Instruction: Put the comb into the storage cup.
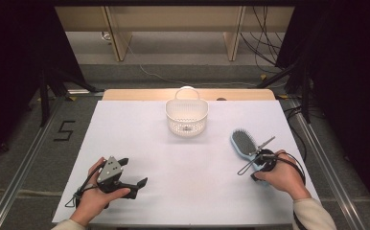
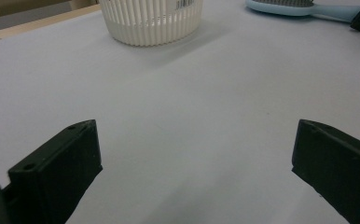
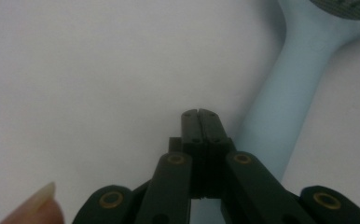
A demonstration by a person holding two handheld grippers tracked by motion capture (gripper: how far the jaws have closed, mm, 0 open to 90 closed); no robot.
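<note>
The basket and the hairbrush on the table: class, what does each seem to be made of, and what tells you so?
Basket: probably moulded plastic, off-white and matt; thin, even vertical ribs with slits between.
Hairbrush: handle and back look like smooth pale-blue plastic with a soft sheen; the dark bristle pad may be rubbery, but that is unclear.

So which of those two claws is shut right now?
The right claw, beside the light blue hairbrush handle: its two black jaws meet tip to tip with nothing between them. The left claw stands wide open over bare table.
</note>
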